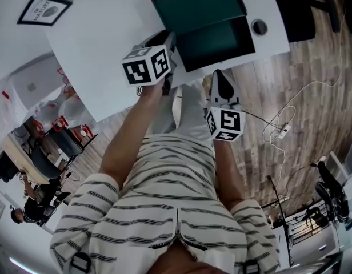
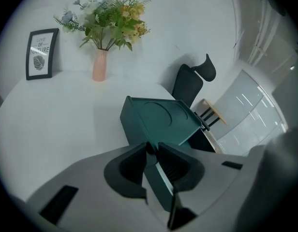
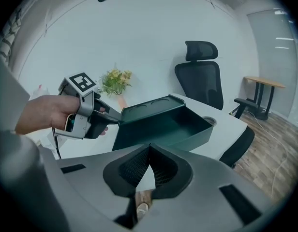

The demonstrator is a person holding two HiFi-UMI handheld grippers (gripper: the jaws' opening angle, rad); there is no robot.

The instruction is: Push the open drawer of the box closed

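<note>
Pinching a corner edge of the box (image 1: 196,4), the left gripper (image 2: 150,150) has its fingers (image 2: 177,167) on either side of the green wall and, as far as I can judge, pressed on it (looks like a steadying hold). The right gripper (image 3: 149,153) has its fingers together with nothing in them; it hangs off the table edge, just short of the drawer (image 3: 187,124) and not touching it. Progress: nothing done yet, the drawer stands well out of the box toward the person, its inside bare. Left to do: bring the closed right tips to the drawer front and push it in while the left holds the box. The box sits near the edge of a white table (image 1: 102,56), beside a round cable hole (image 1: 259,26). Farther back on the table are a framed print (image 2: 41,53) and a pink vase of flowers (image 2: 100,64). A black office chair (image 3: 200,74) stands behind, the wood floor (image 1: 302,84) has a loose cable (image 1: 279,127) on it, and other desks with people are off at the head view's left
</note>
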